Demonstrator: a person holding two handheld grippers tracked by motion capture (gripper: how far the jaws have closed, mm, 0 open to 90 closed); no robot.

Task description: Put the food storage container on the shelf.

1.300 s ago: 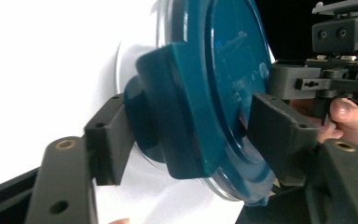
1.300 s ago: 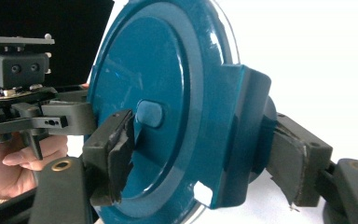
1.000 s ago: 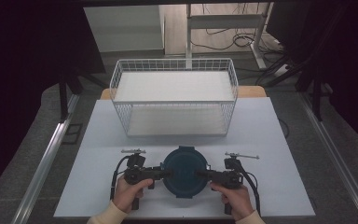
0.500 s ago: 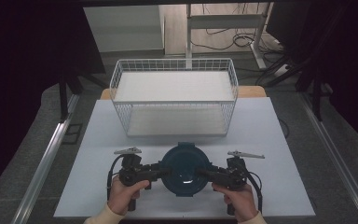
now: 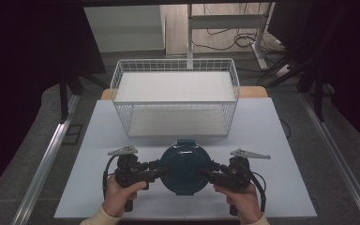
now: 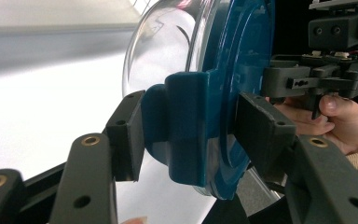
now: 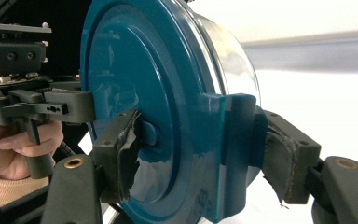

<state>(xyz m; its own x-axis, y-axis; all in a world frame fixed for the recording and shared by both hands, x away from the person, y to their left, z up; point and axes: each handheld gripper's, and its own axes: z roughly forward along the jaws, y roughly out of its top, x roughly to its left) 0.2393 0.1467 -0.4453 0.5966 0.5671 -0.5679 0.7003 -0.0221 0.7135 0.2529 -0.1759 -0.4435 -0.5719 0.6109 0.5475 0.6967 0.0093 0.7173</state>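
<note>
Over on the left, the left tongs (image 5: 155,171) reach in level toward the middle of the white table (image 5: 98,140); the person's left hand (image 5: 119,197) grips the handle from below, and the grey three-cornered plate sits on top; in the left gripper view the two black jaws stand either side of a teal clip tab on the rim of the round, clear-walled container with a teal plastic lid (image 6: 214,93); the lid-side pad presses on the lid, while the other pad lies at the tab, and whether it touches I cannot tell; those jaws have just been closing, with the tab between them; call it about half open, closed round the rim.

Centre now: the container (image 5: 183,166) hangs between the two tongs, teal lid facing up, near the front edge of the table; just behind it stands a white wire basket (image 5: 176,101), apart from the container.

On the right, the right tongs (image 5: 205,172) come in level from the other side, right hand (image 5: 243,201) underneath; in the right gripper view the jaws are clamped tight on the opposite clip tab (image 7: 235,140), one worn pad on the lid's face, the other on the clear side.
</note>
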